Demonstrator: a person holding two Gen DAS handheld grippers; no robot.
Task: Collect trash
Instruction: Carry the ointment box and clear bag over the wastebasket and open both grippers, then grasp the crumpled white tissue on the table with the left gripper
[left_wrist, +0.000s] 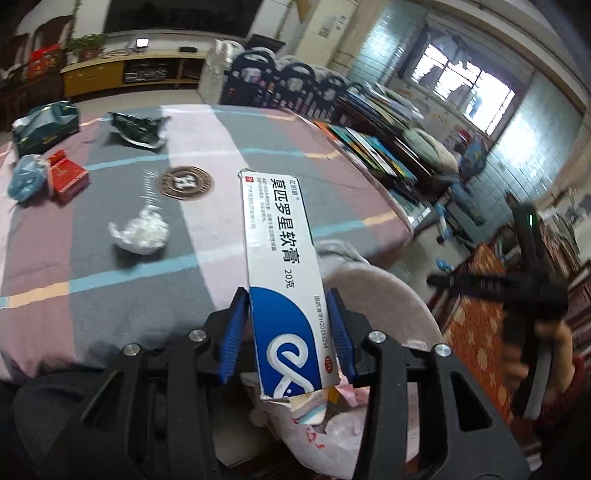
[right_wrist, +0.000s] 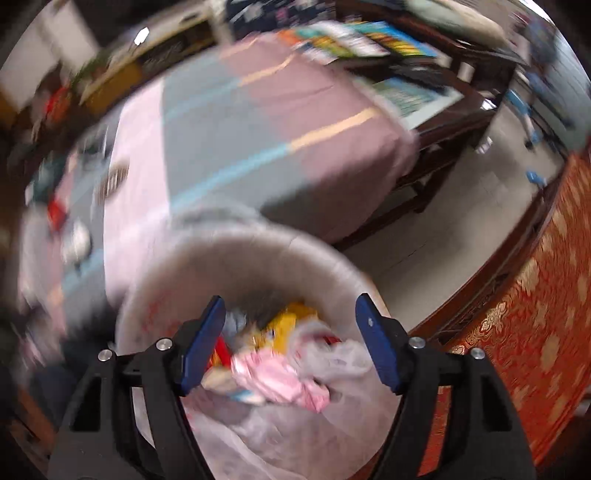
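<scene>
Ointment box (left_wrist: 280, 273), white and blue, printed 莫匹罗星软膏 and 20克 (with a white looped logo at its lower end), sits pinched between the blue pads of the left tool (left_wrist: 288, 332) above the lined trash bin (left_wrist: 399, 295). The right tool (right_wrist: 291, 343) hangs spread over the bin's wrappers, which are blurred. A crumpled white wad (left_wrist: 140, 232) and a red carton (left_wrist: 68, 177) lie on the striped tabletop (left_wrist: 258, 147).
</scene>
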